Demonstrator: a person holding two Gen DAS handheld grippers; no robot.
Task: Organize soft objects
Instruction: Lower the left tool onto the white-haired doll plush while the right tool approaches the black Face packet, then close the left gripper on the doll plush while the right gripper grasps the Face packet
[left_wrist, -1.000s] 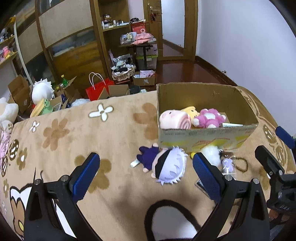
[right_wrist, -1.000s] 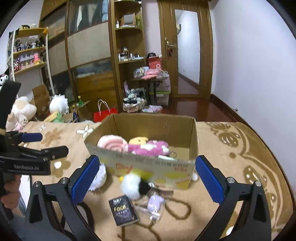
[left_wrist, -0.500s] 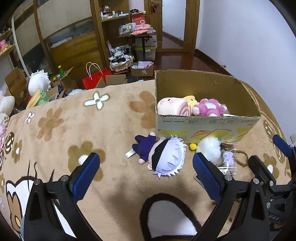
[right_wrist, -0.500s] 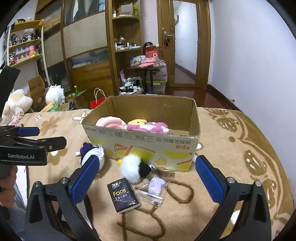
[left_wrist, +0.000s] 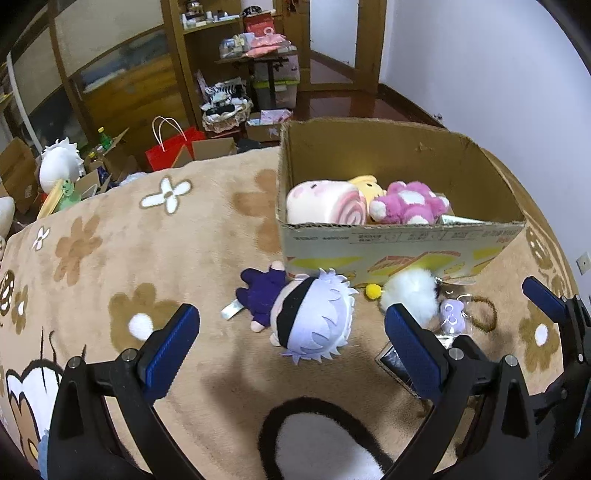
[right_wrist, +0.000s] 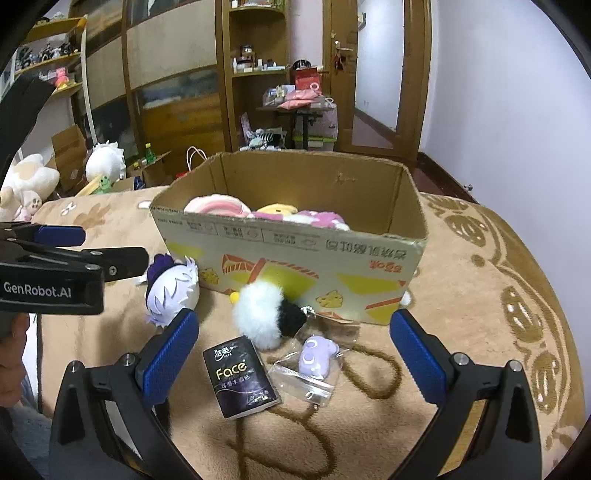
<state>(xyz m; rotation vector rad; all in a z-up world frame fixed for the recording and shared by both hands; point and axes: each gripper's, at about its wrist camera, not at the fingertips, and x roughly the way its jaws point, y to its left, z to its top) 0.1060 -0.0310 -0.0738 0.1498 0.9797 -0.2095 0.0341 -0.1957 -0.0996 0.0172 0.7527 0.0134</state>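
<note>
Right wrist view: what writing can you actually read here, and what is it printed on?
"GenRobot.AI": on the black body of the left tongs.
"Face": on the black tissue packet; the smaller characters on it are too small to read.
Printing on the brown cardboard box: upside down, unreadable.

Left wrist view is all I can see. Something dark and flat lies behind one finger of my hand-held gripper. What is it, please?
Observer: A black flat tissue packet with "Face" printed on it.
Operator: Is the fluffy ball completely white?
Observer: No. The white fluffy pompom has one black half, mostly hidden from you.
Operator: Is the purple charm lying loose?
Observer: No, the small purple plush charm sits inside a clear plastic zip bag.
</note>
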